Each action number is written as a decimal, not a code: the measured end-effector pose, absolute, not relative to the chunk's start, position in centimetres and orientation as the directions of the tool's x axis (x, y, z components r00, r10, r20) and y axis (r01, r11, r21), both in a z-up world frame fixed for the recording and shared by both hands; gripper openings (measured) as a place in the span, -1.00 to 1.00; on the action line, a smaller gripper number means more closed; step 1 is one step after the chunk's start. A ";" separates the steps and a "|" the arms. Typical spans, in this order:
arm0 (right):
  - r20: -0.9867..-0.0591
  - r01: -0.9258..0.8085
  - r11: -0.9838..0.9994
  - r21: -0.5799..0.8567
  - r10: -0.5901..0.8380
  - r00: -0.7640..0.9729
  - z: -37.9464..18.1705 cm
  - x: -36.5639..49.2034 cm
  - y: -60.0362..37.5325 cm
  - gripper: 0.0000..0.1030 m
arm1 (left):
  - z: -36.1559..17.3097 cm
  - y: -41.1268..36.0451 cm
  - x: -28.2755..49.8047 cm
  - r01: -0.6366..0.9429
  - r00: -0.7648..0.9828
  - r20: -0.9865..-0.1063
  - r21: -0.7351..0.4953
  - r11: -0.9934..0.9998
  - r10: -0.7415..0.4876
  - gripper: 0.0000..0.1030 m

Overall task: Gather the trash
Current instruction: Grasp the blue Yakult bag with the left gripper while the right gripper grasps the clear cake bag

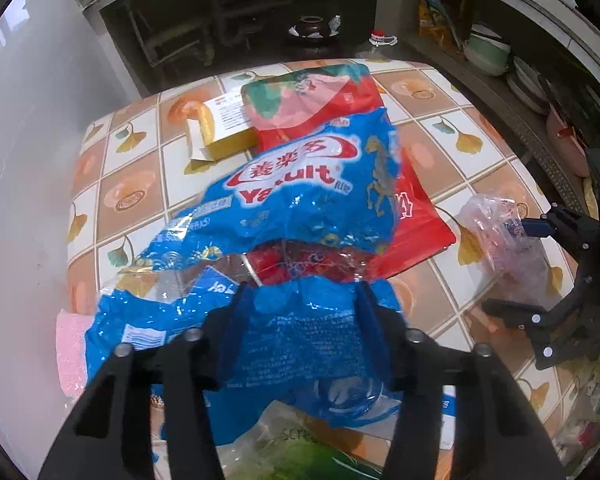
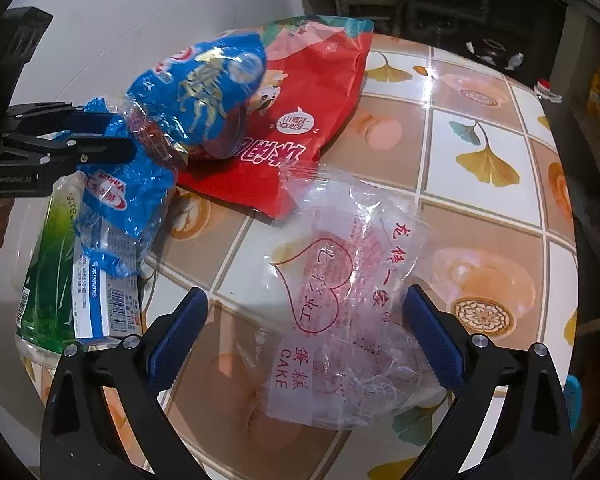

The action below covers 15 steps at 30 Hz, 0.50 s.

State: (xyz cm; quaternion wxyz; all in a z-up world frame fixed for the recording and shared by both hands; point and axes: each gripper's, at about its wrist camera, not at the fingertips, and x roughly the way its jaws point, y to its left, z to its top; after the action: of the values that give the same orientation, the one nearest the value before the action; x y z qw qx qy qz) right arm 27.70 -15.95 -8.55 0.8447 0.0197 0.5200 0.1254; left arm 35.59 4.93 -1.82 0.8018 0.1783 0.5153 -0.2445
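your right gripper [image 2: 304,334] is spread wide with the clear cake bag [image 2: 340,280] lying right between its fingers, while your left gripper [image 1: 300,300] grips the blue yakult wrapper [image 1: 292,184].

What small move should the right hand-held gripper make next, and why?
Probably close. The right hand-held gripper is open, with its fingers on either side of the clear cake wrapper on the table. The left hand-held gripper appears already clamped on the blue Yakult wrapper, so the cake wrapper looks the next to collect.
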 end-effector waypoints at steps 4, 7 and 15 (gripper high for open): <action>-0.873 -0.192 0.968 0.163 0.233 0.429 -8.5 27.5 -15.9 0.77 | -1.3 5.4 35.5 0.572 0.358 -0.908 0.031 0.820 -0.216 -0.39; -0.873 -0.192 0.968 0.159 0.229 0.431 -8.5 27.6 -15.9 0.73 | -0.8 5.7 35.3 0.573 0.380 -0.899 0.046 0.818 -0.216 -0.59; -0.870 -0.188 0.973 0.131 0.204 0.450 -8.3 27.5 -15.9 0.42 | 1.2 6.5 34.7 0.570 0.473 -0.858 0.125 0.812 -0.200 -0.86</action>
State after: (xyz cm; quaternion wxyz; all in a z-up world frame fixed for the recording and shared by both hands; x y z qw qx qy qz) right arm 27.47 -15.91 -8.33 0.8513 0.0076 0.5118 0.1152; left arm 34.66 6.48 1.18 0.8341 0.2016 0.4587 -0.2306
